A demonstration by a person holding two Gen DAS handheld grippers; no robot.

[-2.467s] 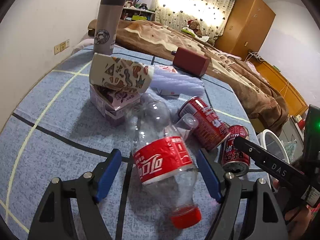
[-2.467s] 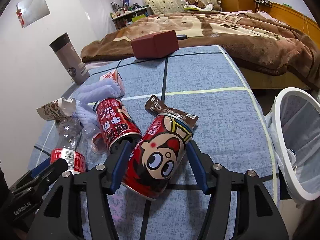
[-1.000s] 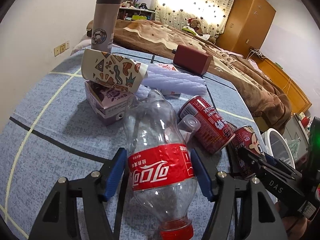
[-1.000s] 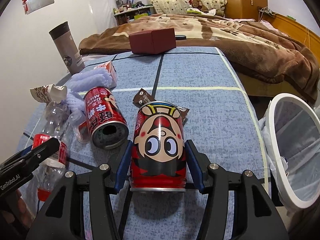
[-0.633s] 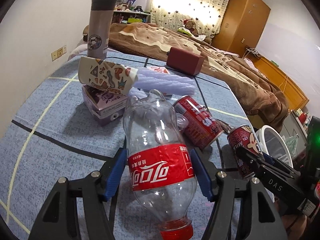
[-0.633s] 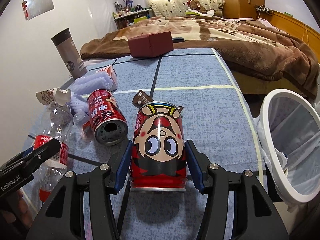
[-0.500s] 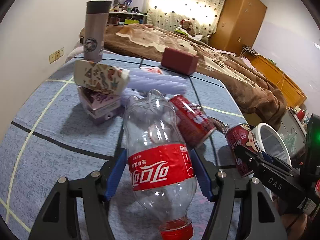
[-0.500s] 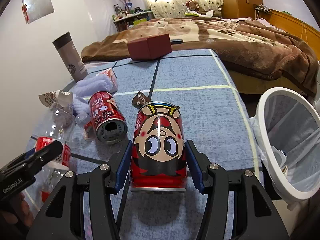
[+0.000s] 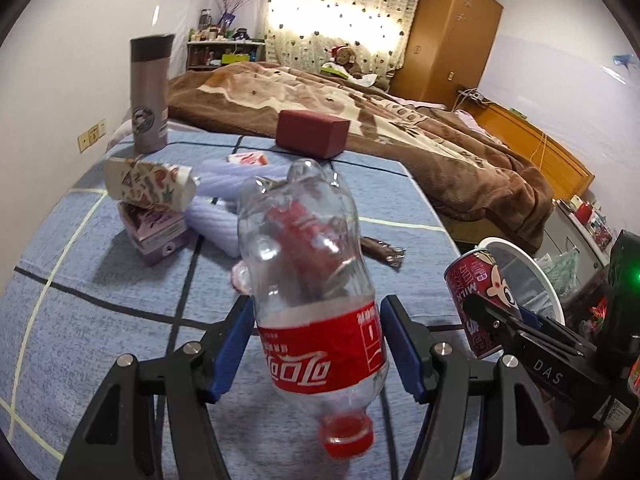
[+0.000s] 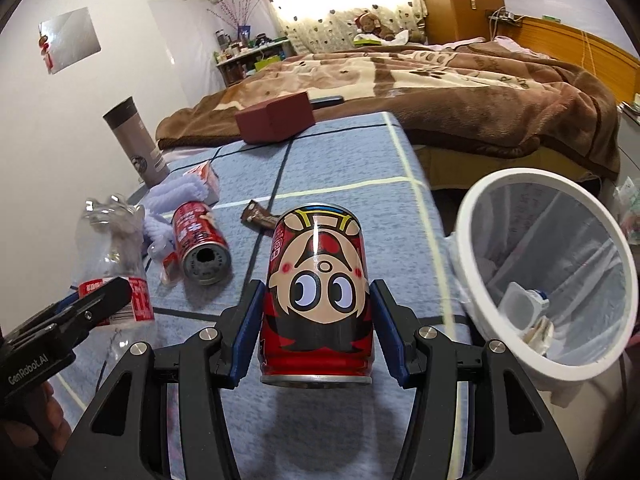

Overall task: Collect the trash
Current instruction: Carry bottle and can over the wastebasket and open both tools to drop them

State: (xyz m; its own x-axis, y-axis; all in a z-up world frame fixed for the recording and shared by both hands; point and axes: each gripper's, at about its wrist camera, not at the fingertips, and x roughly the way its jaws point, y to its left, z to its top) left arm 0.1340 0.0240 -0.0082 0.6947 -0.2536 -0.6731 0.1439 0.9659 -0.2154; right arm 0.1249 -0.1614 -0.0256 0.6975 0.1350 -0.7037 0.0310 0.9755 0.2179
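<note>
My left gripper is shut on a clear plastic cola bottle with a red label and red cap, held above the blue table. My right gripper is shut on a red cartoon-face milk can, lifted off the table; the can also shows in the left wrist view. A white-rimmed mesh trash bin with some trash inside stands just right of the table's edge. A second red can lies on its side on the table, beside a brown snack wrapper.
On the blue gridded table lie a crushed paper cup on a purple carton, a lilac towel, a grey tumbler and a dark red box. A bed with a brown blanket lies beyond.
Both grippers closed on their items and lifted them off the table. They have since moved up and toward the bin, which now looms larger in the right wrist view.
</note>
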